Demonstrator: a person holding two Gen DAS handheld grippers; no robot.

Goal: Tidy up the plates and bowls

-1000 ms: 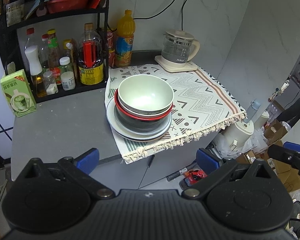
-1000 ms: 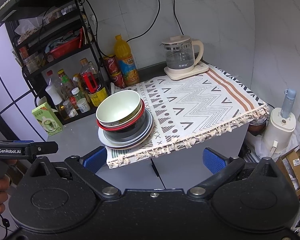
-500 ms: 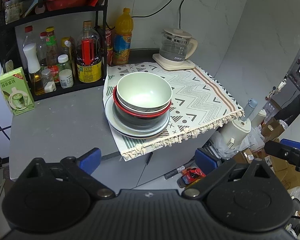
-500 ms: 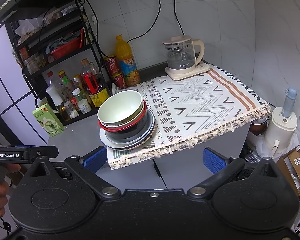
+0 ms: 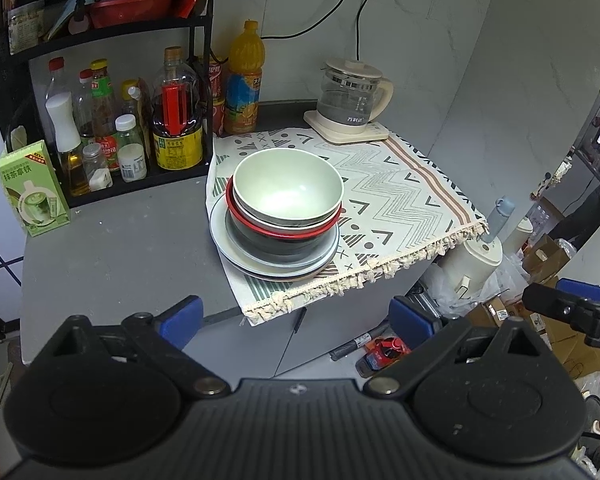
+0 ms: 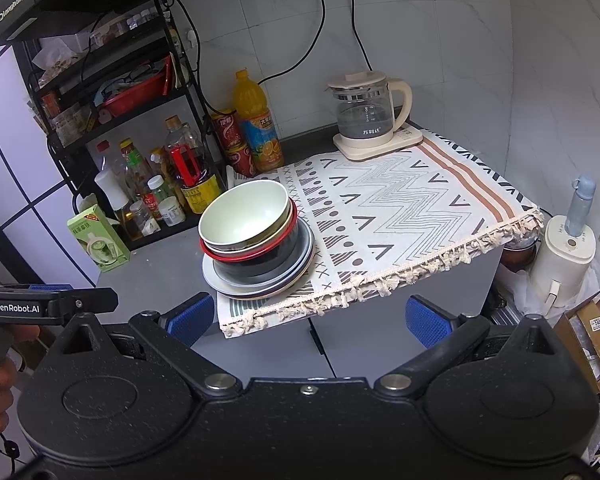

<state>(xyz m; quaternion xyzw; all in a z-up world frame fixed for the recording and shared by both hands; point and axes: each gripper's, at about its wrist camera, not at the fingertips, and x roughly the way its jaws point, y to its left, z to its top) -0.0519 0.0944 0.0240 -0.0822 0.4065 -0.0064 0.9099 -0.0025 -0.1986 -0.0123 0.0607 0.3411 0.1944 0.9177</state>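
A stack of dishes stands on the left part of a patterned cloth [image 5: 400, 200] on the grey counter. A pale green bowl [image 5: 288, 188] is on top, nested in a red-rimmed black bowl [image 5: 284, 240], which sits on grey plates [image 5: 236, 252]. The stack also shows in the right wrist view, with the green bowl [image 6: 244, 216] tilted over the plates [image 6: 260, 280]. My left gripper [image 5: 296, 318] is open and empty, in front of the counter edge. My right gripper [image 6: 310, 318] is open and empty, also short of the counter.
A black rack of bottles [image 5: 112, 128] stands at the back left. A green carton [image 5: 32, 188] is on the counter's left. An orange juice bottle [image 5: 244, 80] and a glass kettle [image 5: 352, 100] stand at the back. A white appliance [image 6: 564, 256] and boxes are on the floor right.
Both grippers have drawn back slightly from the counter, so the stack looks a little farther away. The dishes have not moved.
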